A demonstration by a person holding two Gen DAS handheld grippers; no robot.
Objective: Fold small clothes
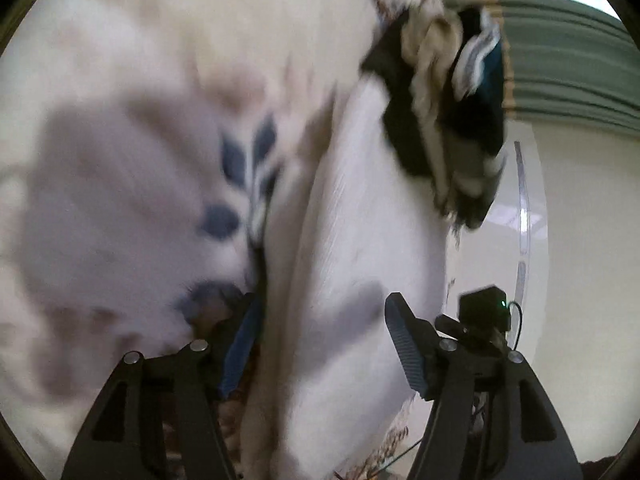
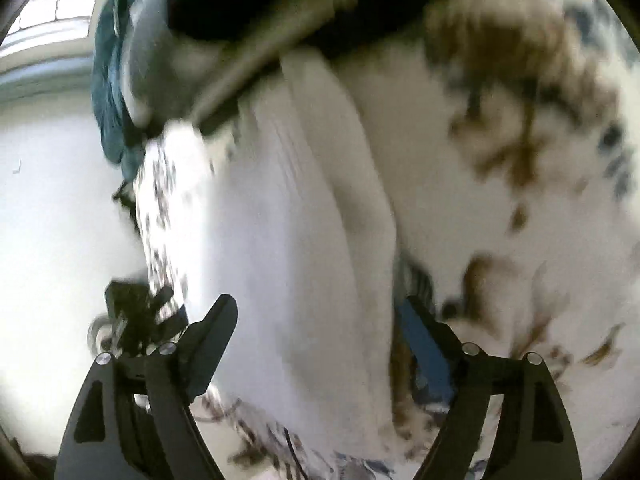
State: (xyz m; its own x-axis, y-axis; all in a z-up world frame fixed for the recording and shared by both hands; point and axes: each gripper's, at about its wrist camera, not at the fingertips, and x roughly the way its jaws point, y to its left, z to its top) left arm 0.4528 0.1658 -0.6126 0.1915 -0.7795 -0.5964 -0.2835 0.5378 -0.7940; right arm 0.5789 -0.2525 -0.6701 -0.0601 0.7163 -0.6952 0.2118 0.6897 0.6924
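A white garment (image 1: 360, 208) lies in a long folded band on a floral bedspread (image 1: 120, 200); both views are motion-blurred. My left gripper (image 1: 320, 316) is open, its fingers on either side of the garment's near end. The same white garment (image 2: 288, 220) shows in the right wrist view, with my right gripper (image 2: 320, 316) open and straddling it. A heap of dark, beige and teal clothes (image 1: 448, 112) sits beyond the garment's far end; it also shows in the right wrist view (image 2: 224, 32).
The bedspread (image 2: 520, 120) has brown and blue leaf prints. The bed edge drops to a pale floor (image 1: 580, 280) on the right of the left view. The other gripper's body (image 1: 484, 308) shows there. Green curtains (image 1: 568, 60) hang behind.
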